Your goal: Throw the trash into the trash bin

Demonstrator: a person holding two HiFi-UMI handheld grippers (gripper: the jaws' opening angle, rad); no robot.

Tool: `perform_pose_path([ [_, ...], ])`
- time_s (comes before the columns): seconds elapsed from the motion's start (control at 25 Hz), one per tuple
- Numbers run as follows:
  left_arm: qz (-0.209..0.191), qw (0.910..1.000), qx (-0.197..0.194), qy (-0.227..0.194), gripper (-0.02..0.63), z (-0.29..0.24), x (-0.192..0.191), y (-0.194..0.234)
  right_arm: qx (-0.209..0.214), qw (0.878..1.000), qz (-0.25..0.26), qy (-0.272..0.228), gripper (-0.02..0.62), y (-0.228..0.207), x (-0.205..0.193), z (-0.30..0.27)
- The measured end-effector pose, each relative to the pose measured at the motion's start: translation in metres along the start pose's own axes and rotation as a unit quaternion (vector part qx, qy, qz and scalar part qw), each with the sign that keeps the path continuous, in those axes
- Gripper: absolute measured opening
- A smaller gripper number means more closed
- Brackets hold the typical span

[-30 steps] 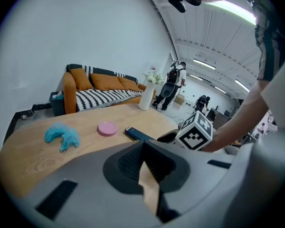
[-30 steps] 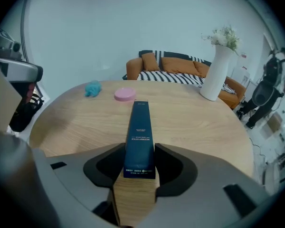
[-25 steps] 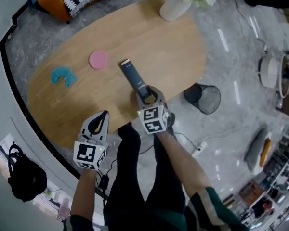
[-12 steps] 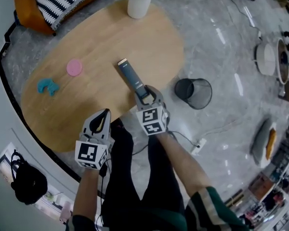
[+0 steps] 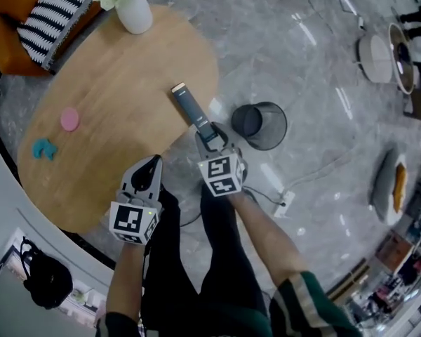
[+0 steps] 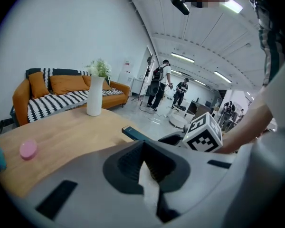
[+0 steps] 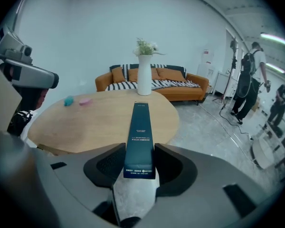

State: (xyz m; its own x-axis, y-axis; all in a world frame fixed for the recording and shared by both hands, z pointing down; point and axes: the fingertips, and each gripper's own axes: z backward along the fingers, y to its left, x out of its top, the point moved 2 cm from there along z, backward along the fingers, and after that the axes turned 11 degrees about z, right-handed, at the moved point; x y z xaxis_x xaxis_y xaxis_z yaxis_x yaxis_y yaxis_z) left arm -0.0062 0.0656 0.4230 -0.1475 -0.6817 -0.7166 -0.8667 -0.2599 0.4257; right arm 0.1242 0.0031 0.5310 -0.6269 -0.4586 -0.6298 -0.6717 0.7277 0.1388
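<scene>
- The right gripper [image 5: 210,139] has its jaws clamped on the near end of a long dark box [image 5: 189,105], held over the desk [image 5: 112,111] edge.
- The left gripper [image 5: 149,168] has its jaws together, with nothing between them.
- The trash bin [image 5: 262,126] stands on the floor, just right of the box.

Grey marble flr [image 5: 309,90], oval wood tbl [image 5: 126,97], orange sofa [image 6: 69,84] (w/ striped throw [image 6: 61,101]).

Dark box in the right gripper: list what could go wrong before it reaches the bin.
1. The right gripper clamps the dark box at one end only; most of it sticks out ahead, so it may pivot or slip.
2. The trash bin mouth looks small against the box's length; released flat, it could bridge the rim.
3. A corded power strip lies by the person's legs: a trip risk.
</scene>
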Motion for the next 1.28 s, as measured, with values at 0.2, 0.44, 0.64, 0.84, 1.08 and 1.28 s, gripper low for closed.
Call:
perform_pose_path([
  [0.2, -0.018, 0.9993, -0.028, 0.018, -0.003, -0.042, 0.001, -0.043, -0.03, 0.998, -0.045, 0.009, 0.185, -0.049, -0.041, 0.02],
  [0.44, -0.044, 0.9962, -0.062, 0.044, -0.003, -0.086, -0.005, -0.091, -0.064, 0.994, -0.089, 0.02, 0.184, -0.098, -0.093, 0.043],
  [0.64, -0.039, 0.9949, -0.079, 0.05, -0.003, -0.115, -0.002, -0.128, -0.077, 0.991, -0.107, 0.036, 0.184, -0.123, -0.133, 0.056],
  [0.84, -0.071, 0.9908, -0.094, 0.066, -0.002, -0.133, -0.017, -0.143, -0.087, 0.986, -0.134, 0.055, 0.185, -0.136, -0.174, 0.06],
  [1.08, -0.078, 0.9893, -0.095, 0.079, -0.002, -0.155, -0.032, -0.15, -0.091, 0.979, -0.157, 0.089, 0.186, -0.141, -0.222, 0.054],
  [1.28, -0.075, 0.9891, -0.097, 0.082, -0.003, -0.175, -0.046, -0.152, -0.095, 0.97, -0.182, 0.134, 0.184, -0.147, -0.267, 0.043],
])
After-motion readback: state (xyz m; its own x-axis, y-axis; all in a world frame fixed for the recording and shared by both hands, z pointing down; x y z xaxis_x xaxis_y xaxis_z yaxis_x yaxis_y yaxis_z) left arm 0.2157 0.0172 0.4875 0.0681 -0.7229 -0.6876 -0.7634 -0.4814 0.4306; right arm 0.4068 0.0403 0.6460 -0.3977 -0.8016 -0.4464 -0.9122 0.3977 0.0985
